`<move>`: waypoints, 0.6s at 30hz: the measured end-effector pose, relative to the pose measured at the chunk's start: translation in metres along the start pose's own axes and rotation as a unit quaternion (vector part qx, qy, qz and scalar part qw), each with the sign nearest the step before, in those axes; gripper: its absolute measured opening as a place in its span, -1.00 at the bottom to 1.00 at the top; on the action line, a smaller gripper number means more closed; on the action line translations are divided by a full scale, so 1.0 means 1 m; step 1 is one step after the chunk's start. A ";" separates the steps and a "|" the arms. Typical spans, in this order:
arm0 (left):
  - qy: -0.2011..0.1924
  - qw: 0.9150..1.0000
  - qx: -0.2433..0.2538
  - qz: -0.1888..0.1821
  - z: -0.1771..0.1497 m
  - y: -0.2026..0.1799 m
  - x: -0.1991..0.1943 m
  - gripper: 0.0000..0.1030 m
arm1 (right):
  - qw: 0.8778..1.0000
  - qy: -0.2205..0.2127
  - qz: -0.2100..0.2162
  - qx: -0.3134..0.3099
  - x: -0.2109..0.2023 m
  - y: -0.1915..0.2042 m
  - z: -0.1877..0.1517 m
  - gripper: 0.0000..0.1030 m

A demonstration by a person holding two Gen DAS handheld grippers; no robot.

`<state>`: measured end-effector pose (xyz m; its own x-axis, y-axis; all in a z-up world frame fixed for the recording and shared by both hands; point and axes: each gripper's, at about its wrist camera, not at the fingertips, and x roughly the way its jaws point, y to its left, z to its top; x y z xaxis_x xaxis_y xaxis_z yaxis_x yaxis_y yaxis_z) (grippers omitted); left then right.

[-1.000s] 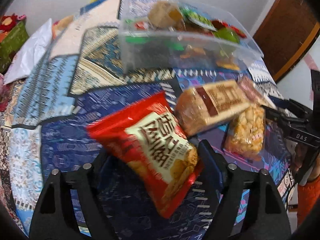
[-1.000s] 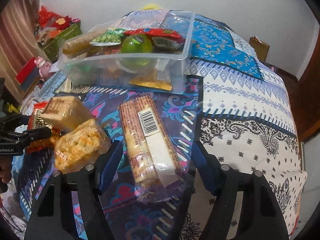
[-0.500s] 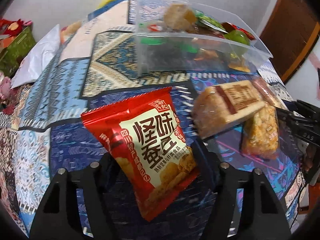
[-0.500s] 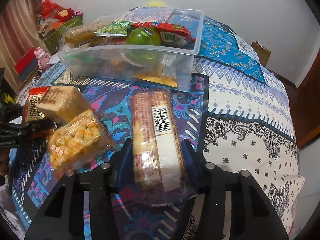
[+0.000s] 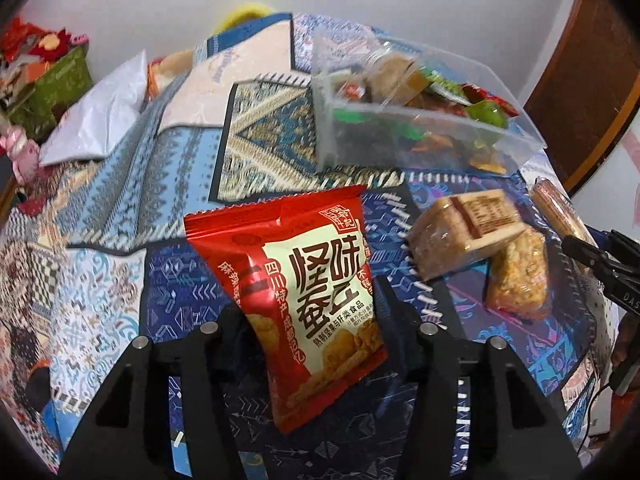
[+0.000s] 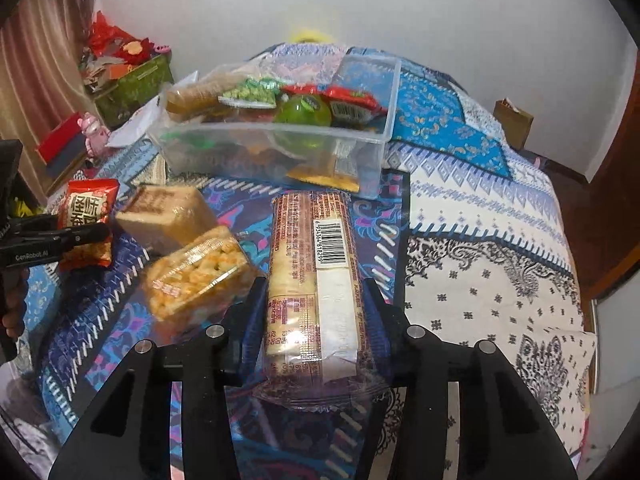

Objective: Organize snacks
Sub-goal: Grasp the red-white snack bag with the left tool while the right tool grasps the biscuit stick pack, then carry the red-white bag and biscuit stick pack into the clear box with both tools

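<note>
Left gripper (image 5: 308, 320) just closed on red snack bag (image 5: 296, 292), right gripper (image 6: 316, 312) clamps cracker pack (image 6: 312, 276); clear bin (image 6: 280, 148) at 12 o'clock.

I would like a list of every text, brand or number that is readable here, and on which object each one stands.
"怪味蚕豆": large characters on the red snack bag.
"四川特产" begins the column beside them; the rest is blurred.
"GenRobot.AI": on the left hand-held gripper.
"DAS": partial, on the right hand-held gripper.
Barcode digits on the long biscuit pack: too small to read surely.
Brown-labelled cake pack: blurred.
</note>
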<state>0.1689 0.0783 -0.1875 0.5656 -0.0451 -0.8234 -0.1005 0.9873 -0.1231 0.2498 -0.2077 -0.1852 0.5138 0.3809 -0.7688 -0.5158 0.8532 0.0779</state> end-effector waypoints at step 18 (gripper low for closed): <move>-0.087 0.996 0.017 -0.020 0.059 -0.019 -0.050 -0.06 | 0.996 -0.087 0.002 0.027 -0.035 0.000 0.047 -0.17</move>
<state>0.1904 0.0712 -0.1112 0.7023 -0.0613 -0.7092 -0.0477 0.9900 -0.1328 0.2642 -0.2046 -0.1282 0.6255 0.4359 -0.6471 -0.4832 0.8676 0.1174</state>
